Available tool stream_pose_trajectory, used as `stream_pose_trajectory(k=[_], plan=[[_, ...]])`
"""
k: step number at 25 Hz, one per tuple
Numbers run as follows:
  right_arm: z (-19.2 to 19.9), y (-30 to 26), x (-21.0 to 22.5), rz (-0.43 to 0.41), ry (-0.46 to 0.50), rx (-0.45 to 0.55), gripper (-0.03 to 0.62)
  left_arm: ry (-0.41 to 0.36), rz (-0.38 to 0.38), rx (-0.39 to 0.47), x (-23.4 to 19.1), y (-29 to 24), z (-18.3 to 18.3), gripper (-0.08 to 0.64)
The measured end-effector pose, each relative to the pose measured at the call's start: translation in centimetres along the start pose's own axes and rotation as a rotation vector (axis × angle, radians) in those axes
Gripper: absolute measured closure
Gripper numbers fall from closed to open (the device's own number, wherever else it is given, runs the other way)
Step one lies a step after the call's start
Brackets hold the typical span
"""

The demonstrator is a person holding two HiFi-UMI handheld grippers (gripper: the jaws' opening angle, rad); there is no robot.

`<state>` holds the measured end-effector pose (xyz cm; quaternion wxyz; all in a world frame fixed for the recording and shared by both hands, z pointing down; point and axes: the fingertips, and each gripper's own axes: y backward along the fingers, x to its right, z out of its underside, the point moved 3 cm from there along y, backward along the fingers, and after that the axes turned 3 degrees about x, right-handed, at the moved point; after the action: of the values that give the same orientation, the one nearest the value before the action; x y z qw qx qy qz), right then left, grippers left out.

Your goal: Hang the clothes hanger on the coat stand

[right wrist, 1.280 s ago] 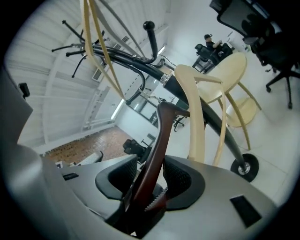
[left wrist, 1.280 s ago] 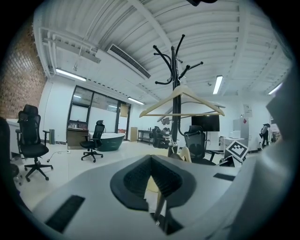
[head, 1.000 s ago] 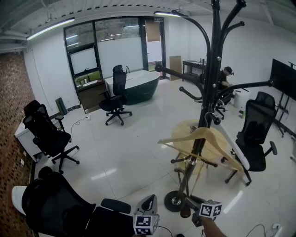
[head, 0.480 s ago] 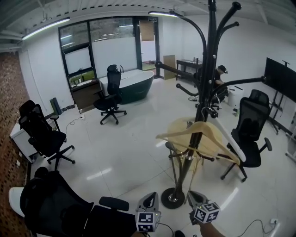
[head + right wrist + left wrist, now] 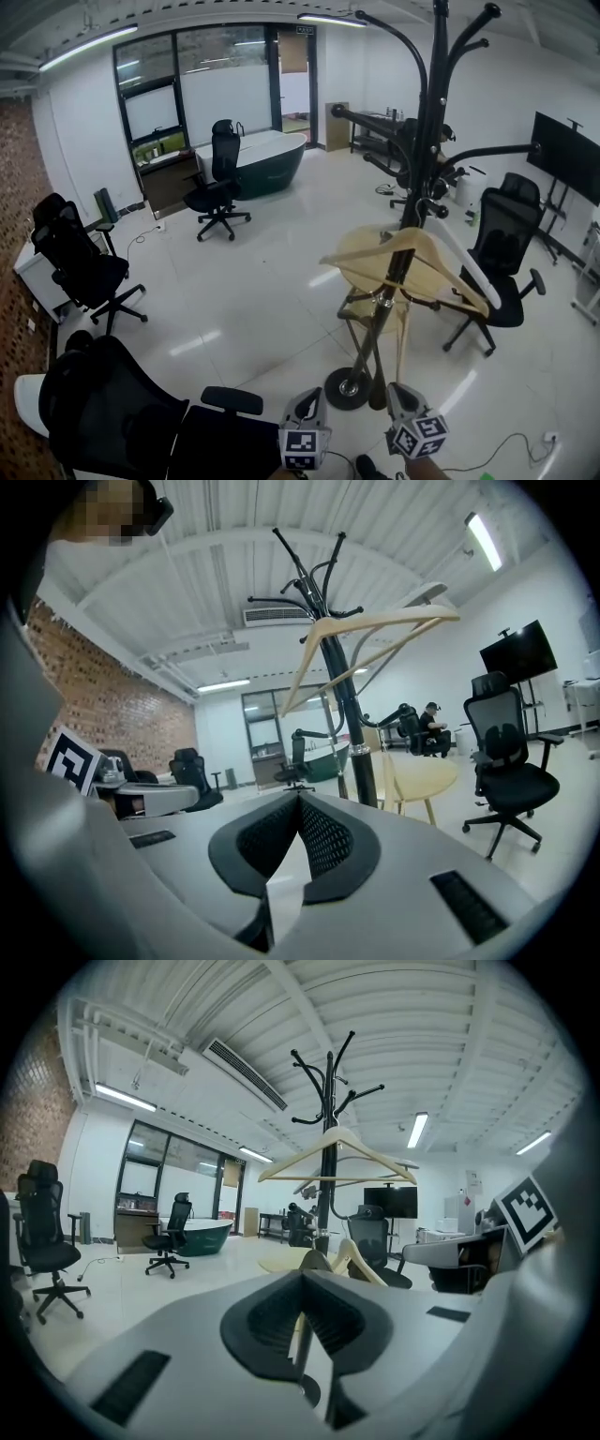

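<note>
A pale wooden clothes hanger (image 5: 412, 246) hangs by its hook from a low peg of the black coat stand (image 5: 427, 141), tilted down to the right. Neither gripper touches it. My left gripper (image 5: 304, 405) and right gripper (image 5: 397, 397) sit low at the near edge, short of the stand's round base (image 5: 349, 387). In the left gripper view the hanger (image 5: 337, 1143) and stand (image 5: 329, 1091) lie ahead of my shut, empty left gripper (image 5: 302, 1274). In the right gripper view the hanger (image 5: 375, 625) hangs above my right gripper (image 5: 300, 796), whose jaws have just been closing with nothing between them.
A round wooden table (image 5: 361, 258) stands behind the stand. Black office chairs are at near left (image 5: 112, 412), left (image 5: 80, 267) and right (image 5: 502, 253). A dark desk (image 5: 267, 164) and a seated person are far back, a screen (image 5: 567, 155) at right.
The hanger stays hung on the stand. My right gripper has come back from the stand and its jaws have closed. My left gripper has shifted a little.
</note>
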<state>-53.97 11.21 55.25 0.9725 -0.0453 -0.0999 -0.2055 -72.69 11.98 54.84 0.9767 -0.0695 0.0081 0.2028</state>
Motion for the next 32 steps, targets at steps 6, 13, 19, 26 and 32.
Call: stream_pose_trajectory(k=[6, 13, 19, 26, 32], plan=[[-0.3, 1.8, 0.6, -0.018, 0.018, 0.028, 0.592, -0.038, -0.039, 0.0, 2.4, 1.4, 0.3, 0.543], [-3.0, 5.9, 5.0, -0.124, 0.066, 0.05, 0.592, -0.014, -0.131, 0.02, 11.0, 0.3, -0.3, 0.543], [-3.7, 9.9, 9.0, -0.219, 0.156, 0.031, 0.592, -0.028, -0.206, 0.015, 17.8, 0.0, 0.5, 0.543], [-4.4, 13.4, 12.4, -0.231, 0.123, 0.057, 0.592, -0.039, -0.33, 0.037, 21.0, 2.9, 0.4, 0.543], [-4.8, 16.4, 16.8, -0.159, 0.076, 0.065, 0.592, -0.04, -0.404, 0.04, 23.2, 5.3, 0.4, 0.543]])
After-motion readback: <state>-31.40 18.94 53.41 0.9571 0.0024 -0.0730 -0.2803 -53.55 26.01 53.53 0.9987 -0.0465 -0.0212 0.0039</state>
